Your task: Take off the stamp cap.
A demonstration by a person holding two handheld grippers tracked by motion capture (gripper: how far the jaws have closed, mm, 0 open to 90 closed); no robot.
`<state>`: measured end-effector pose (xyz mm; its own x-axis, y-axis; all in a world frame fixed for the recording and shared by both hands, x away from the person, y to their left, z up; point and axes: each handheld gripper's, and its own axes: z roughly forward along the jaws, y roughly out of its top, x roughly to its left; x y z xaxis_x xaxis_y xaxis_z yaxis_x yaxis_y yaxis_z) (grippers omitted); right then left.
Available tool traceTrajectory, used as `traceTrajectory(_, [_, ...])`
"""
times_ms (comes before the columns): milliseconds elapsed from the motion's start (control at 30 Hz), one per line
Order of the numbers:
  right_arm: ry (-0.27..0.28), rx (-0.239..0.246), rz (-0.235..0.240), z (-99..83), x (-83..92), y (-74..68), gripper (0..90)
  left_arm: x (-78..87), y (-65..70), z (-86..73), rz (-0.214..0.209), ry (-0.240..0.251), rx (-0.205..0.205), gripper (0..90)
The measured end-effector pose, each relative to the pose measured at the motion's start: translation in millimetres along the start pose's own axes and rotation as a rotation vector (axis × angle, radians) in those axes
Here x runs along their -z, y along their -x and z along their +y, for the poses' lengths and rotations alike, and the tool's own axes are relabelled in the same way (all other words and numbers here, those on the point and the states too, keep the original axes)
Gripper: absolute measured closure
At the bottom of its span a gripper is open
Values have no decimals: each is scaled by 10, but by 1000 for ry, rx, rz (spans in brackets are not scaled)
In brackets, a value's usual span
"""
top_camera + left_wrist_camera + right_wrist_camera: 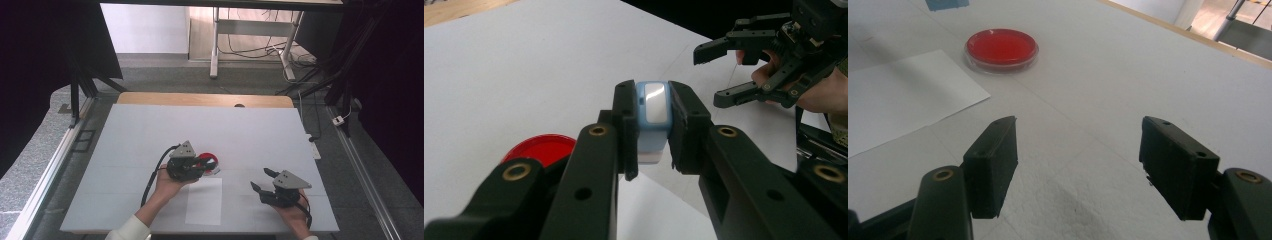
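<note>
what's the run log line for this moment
left gripper: shut on light blue block | right gripper: open, nothing between fingers | red dish: on table beside white sheet

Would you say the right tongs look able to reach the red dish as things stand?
Probably yes: the right tongs stand open with nothing between them, and bare white table lies between them and the red dish; the paper sheet lies off to one side.
</note>
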<state>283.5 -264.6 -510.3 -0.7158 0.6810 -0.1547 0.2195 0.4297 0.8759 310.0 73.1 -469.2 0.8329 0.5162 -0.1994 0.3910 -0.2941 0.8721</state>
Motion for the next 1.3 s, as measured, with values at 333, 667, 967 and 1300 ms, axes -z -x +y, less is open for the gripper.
traceTrajectory(333, [12,-11,16,47,-76,-100,326,-8,-2,4,-1,4,7,750])
traceTrajectory(667, [32,-13,9,101,-162,-192,336,-16,0,6,-4,1,7,750])
traceTrajectory(967, [17,4,32,152,-264,-275,336,-39,-12,6,-7,-5,9,750])
traceTrajectory(1300, [9,21,36,197,-346,-335,337,-58,-11,4,-11,-10,5,750])
